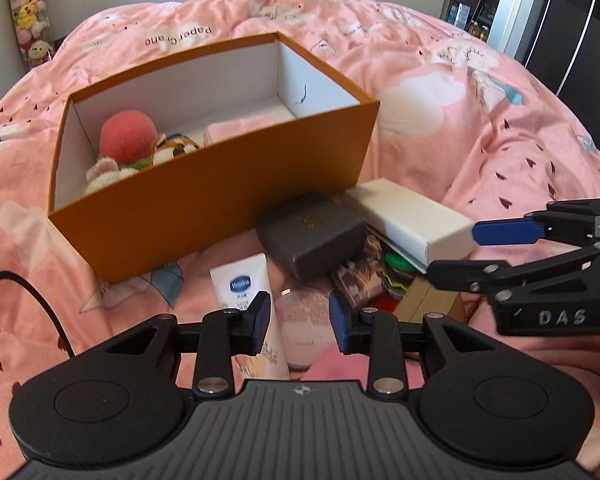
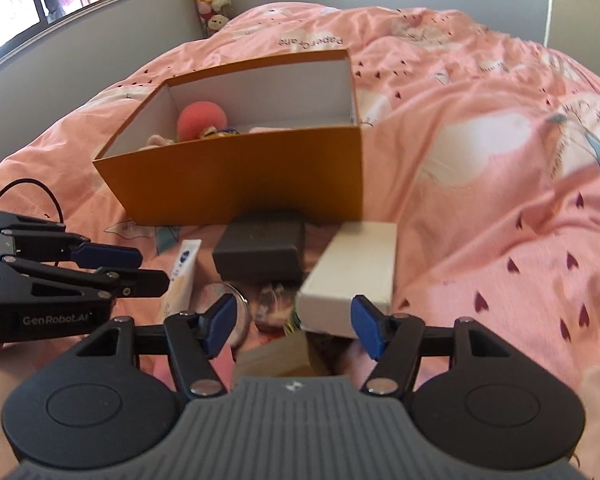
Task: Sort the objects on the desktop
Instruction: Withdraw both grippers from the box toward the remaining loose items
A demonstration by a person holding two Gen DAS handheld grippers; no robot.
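The long white box [image 2: 352,268] is lying on the bed [image 2: 500,200] before the orange box [image 2: 240,180], pointing toward it — its near end sitting just ahead of the right gripper [image 2: 294,326], jaws wide, empty. The left gripper [image 1: 298,318], part-open, is hovering over a pink tube [image 1: 300,320].

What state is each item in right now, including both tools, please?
Orange box: open, no lid, soft toys inside.
White box: closed, resting tilted on the clutter.
Dark grey box: closed, lying outside the orange box.
Lotion tube: capped end hidden, lying flat.
Left tool: open, empty, above the tubes.
Right tool: open wide, empty, by the white box.
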